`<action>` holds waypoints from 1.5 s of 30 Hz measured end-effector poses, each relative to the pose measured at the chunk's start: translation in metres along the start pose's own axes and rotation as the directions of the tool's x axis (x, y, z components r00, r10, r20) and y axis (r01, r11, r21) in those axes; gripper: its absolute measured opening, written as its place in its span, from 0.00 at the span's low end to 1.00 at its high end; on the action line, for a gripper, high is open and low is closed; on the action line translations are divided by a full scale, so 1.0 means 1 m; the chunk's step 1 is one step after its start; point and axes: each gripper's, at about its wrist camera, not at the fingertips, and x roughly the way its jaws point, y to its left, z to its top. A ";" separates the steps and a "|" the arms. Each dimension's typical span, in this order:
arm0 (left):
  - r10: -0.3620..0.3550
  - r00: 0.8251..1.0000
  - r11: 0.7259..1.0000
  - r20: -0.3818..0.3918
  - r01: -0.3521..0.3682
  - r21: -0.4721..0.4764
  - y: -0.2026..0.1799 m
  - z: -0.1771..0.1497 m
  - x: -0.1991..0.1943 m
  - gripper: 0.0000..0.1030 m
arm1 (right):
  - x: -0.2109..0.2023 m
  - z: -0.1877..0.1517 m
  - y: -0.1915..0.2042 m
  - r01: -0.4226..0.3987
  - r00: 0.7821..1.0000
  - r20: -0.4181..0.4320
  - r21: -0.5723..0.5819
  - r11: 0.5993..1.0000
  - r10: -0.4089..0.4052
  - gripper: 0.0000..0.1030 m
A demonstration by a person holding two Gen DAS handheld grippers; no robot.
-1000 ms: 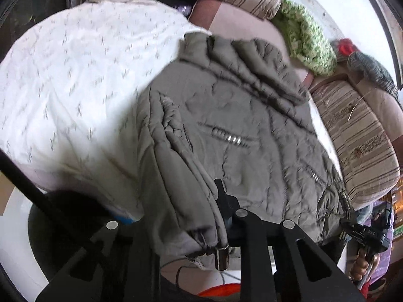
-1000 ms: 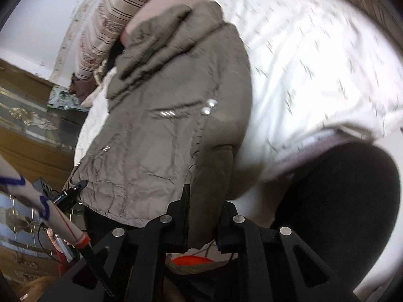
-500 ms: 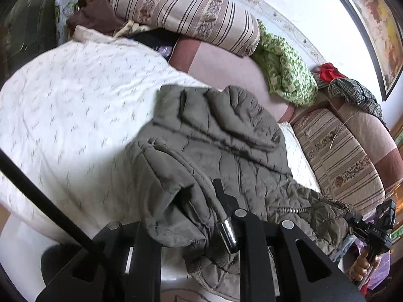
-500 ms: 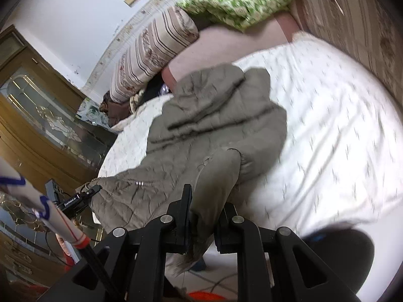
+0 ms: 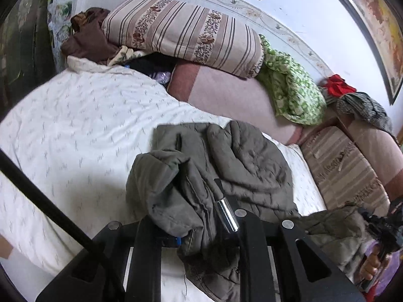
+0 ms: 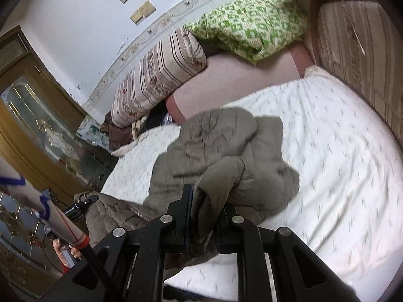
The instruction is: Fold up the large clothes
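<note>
A bed (image 5: 75, 125) with a white sheet printed with small grey marks fills most of both views. It stands in a room with pale walls; a decorated border runs along the wall, and a wooden cabinet (image 6: 30, 115) with glass doors is at the side. At the head of the bed lies a pink cover, and on it a long striped bolster (image 5: 181, 32) and a green-and-white patterned quilt (image 6: 252, 20). A brown cloth (image 5: 88, 40) is bunched in the corner, and a red cloth (image 5: 337, 85) lies further right.

The jacket (image 5: 239, 161), a grey-brown quilted one, soft and puffy with stitched lines, lies crumpled on the sheet near the bed edge. Part of it hangs over the edge.

The left hand-held gripper (image 5: 191, 234) is clenched on a bunched fold of the jacket, which covers the space between its fingers. The right hand-held gripper (image 6: 204, 216) is grasping a sleeve-like part of the jacket, pressed between its two black fingers (image 6: 187, 201). A dark rod (image 5: 50, 206) crosses the left view diagonally over the sheet.
</note>
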 end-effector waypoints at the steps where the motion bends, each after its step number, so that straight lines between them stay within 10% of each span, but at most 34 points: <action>1: 0.013 1.000 1.000 0.001 -0.013 0.007 -0.002 0.008 0.006 0.18 | 0.004 0.007 0.002 0.002 1.000 0.005 -0.005 1.000 -0.002 0.15; 19: 0.235 0.971 0.971 -0.053 -0.232 0.050 -0.035 0.170 0.189 0.18 | 0.156 0.180 -0.070 0.155 0.988 -0.004 0.187 0.970 -0.157 0.15; 29: 0.388 0.907 0.922 -0.162 -0.382 0.071 -0.010 0.184 0.322 0.22 | 0.272 0.220 -0.126 0.302 0.952 -0.109 0.202 0.932 -0.285 0.16; 35: 0.306 0.938 0.951 -0.163 -0.310 0.005 0.003 0.179 0.320 0.31 | 0.298 0.211 -0.137 0.337 0.941 -0.118 0.235 0.912 -0.318 0.18; 37: 0.260 0.956 0.965 -0.136 -0.264 -0.011 0.002 0.181 0.304 0.38 | 0.291 0.210 -0.135 0.318 0.948 -0.092 0.243 0.916 -0.305 0.26; 39: 0.198 0.975 0.978 -0.104 -0.203 -0.042 0.003 0.184 0.285 0.48 | 0.280 0.211 -0.130 0.288 0.957 -0.056 0.243 0.926 -0.283 0.80; 40: 0.191 0.978 0.980 -0.085 -0.195 -0.048 0.001 0.186 0.277 0.54 | 0.271 0.212 -0.124 0.298 0.953 -0.014 0.235 0.925 -0.303 0.90; 45: 0.190 0.982 0.982 -0.012 -0.190 0.025 -0.019 0.187 0.229 0.57 | 0.245 0.214 -0.093 0.344 0.933 0.053 0.162 0.925 -0.356 0.92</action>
